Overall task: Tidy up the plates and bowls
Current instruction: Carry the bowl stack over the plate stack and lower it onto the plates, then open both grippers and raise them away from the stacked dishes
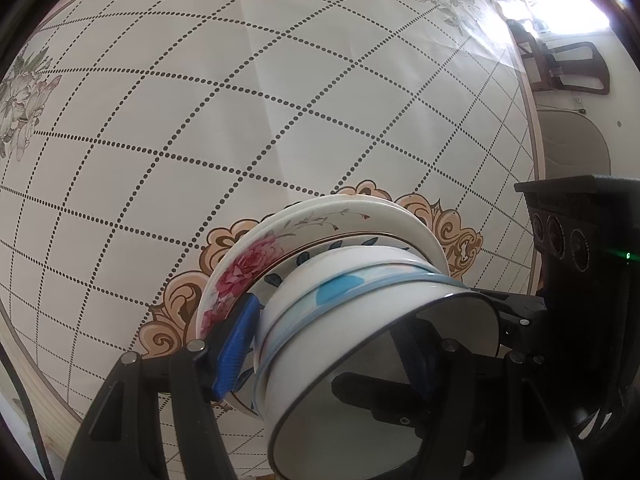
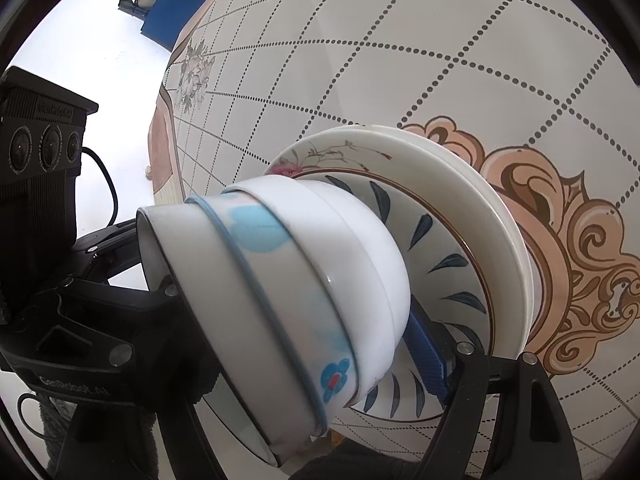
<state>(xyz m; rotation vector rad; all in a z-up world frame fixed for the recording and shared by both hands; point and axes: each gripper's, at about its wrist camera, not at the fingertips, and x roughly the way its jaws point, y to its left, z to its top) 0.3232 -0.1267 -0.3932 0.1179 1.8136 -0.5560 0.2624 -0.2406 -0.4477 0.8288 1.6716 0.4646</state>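
Between both grippers — stacked bowls (image 2: 304, 280) on plates (image 2: 500, 220).

table: dotted-grid cloth (image 1: 248, 128), grey flower prints | floor: dark chair (image 1: 572, 68) | blue box (image 2: 176, 8)

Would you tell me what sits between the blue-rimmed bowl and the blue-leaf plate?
A plain white bowl, nested under the blue-rimmed bowl and resting on the blue-leaf plate; clearest in the right wrist view.
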